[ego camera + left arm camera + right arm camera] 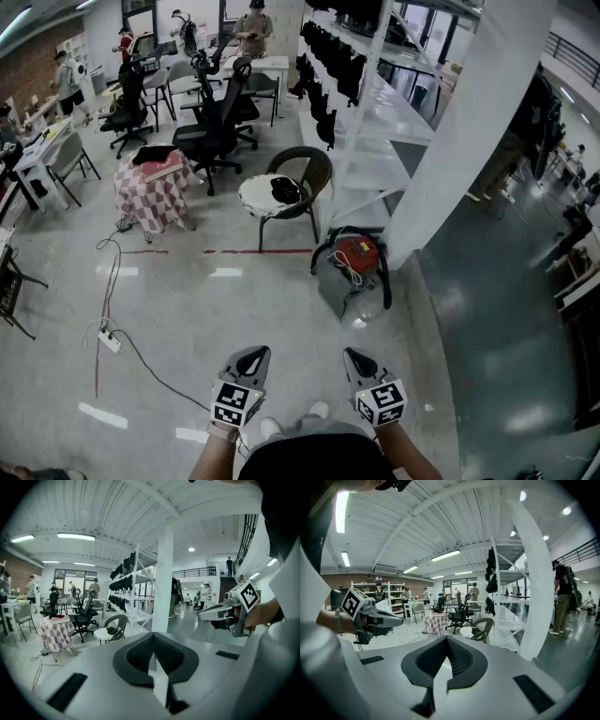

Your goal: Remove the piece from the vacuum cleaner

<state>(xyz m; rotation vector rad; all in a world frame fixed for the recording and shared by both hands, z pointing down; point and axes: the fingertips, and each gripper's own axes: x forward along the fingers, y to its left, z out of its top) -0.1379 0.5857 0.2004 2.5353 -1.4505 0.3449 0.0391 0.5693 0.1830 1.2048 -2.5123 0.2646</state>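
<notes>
The vacuum cleaner (357, 253) has a red lid, a grey drum and a black frame, with a white cord lying on top. It stands on the floor at the foot of the white pillar (469, 141), well ahead of both grippers. My left gripper (251, 356) is held low and near my body, shut and empty. My right gripper (356, 357) is beside it, also shut with nothing in it. In the left gripper view the pads (161, 656) meet and the right gripper (220, 613) shows at the right. The right gripper view shows the left gripper (379, 619). Neither gripper view shows the vacuum cleaner.
A wicker chair (286, 192) with a white seat stands left of the vacuum. Farther left are a checked-cloth table (155, 192) and office chairs (220, 127). A white shelf rack (361, 112) runs along the pillar. A power strip (111, 340) with cables lies on the floor.
</notes>
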